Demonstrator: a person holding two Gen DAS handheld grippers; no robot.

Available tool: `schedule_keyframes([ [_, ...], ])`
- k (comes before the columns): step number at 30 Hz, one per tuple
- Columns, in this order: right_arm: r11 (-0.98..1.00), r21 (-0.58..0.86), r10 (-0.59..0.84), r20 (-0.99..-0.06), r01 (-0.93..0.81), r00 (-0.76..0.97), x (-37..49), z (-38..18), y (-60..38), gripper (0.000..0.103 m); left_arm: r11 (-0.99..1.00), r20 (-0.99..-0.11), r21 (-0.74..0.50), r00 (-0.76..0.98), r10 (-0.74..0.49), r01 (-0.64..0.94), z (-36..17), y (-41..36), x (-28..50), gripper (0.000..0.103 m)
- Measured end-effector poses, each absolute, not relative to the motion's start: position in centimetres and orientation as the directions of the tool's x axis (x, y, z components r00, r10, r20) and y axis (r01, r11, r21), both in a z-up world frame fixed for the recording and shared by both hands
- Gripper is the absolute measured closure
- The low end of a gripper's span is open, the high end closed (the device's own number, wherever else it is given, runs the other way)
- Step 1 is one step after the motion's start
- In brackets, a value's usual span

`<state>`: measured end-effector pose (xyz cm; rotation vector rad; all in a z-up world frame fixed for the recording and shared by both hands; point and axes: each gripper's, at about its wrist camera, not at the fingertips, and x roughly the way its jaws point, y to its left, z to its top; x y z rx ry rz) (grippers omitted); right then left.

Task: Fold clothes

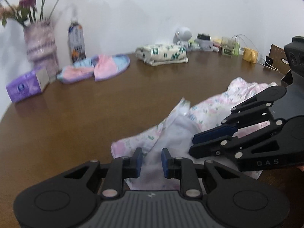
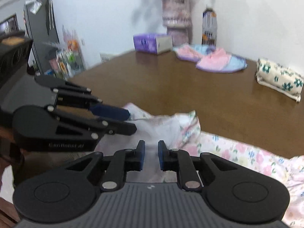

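- The pale pink floral cotton garment [image 1: 209, 112] lies rumpled at the near edge of the brown wooden table [image 1: 95, 117], one flap turned white side up, probably mid-fold.
- The left gripper [image 1: 151, 161] has its blue pads narrowly parted around that white cloth; whether they pinch it, I cannot tell.
- The right gripper [image 2: 151, 156] sits close beside, equally narrow over the same flap; grip unclear.
- A folded cream towel with green flowers [image 1: 161, 54] waits well apart, likely finished.

One floral garment [image 1: 207, 112], two folded cloths, one vase [image 1: 40, 43], bottle [image 1: 76, 41], tissue box [image 1: 26, 86].
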<state>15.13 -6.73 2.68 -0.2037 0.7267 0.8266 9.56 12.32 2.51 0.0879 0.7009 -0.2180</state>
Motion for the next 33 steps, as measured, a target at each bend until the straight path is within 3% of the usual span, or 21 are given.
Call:
schedule_keyframes([
  [6, 0.667, 0.116, 0.614, -0.645, -0.736, 0.455, 15.0, 1.5, -7.4, 0.088, 0.980, -0.605, -0.020, 0.778, -0.168, 0.196, 3.7, 13.1, 8.2, 0.082],
  [10, 0.653, 0.123, 0.649, -0.599, -0.747, 0.469, 14.0, 3.2, -8.6, 0.087, 0.971, -0.552, -0.026, 0.807, -0.211, 0.236, 5.7, 12.8, 4.4, 0.074],
  [14, 0.615, 0.115, 0.666, -0.605, -0.780, 0.436, 12.4, 4.7, -9.5, 0.080, 0.964, -0.603, -0.018, 0.766, -0.223, 0.266, 4.6, 11.5, 3.0, 0.074],
  [22, 0.615, 0.090, 0.627, -0.658, -0.783, 0.416, 11.8, 2.0, -8.7, 0.080, 0.976, -0.628, -0.027, 0.756, -0.184, 0.215, 2.7, 10.9, 3.1, 0.073],
  [25, 0.627, 0.097, 0.626, -0.654, -0.773, 0.426, 11.7, 2.0, -9.1, 0.080, 0.986, -0.577, -0.043, 0.801, -0.157, 0.162, 3.9, 11.5, 1.8, 0.066],
  [28, 0.639, 0.111, 0.645, -0.616, -0.761, 0.452, 11.2, 3.2, -10.0, 0.078, 0.992, -0.532, -0.081, 0.838, -0.122, 0.093, 5.1, 12.6, 0.6, 0.043],
  [33, 0.661, 0.114, 0.655, -0.570, -0.741, 0.496, 10.5, 4.7, -11.5, 0.078, 0.979, -0.574, -0.202, 0.812, -0.103, -0.019, 4.2, 14.4, 0.9, 0.044],
])
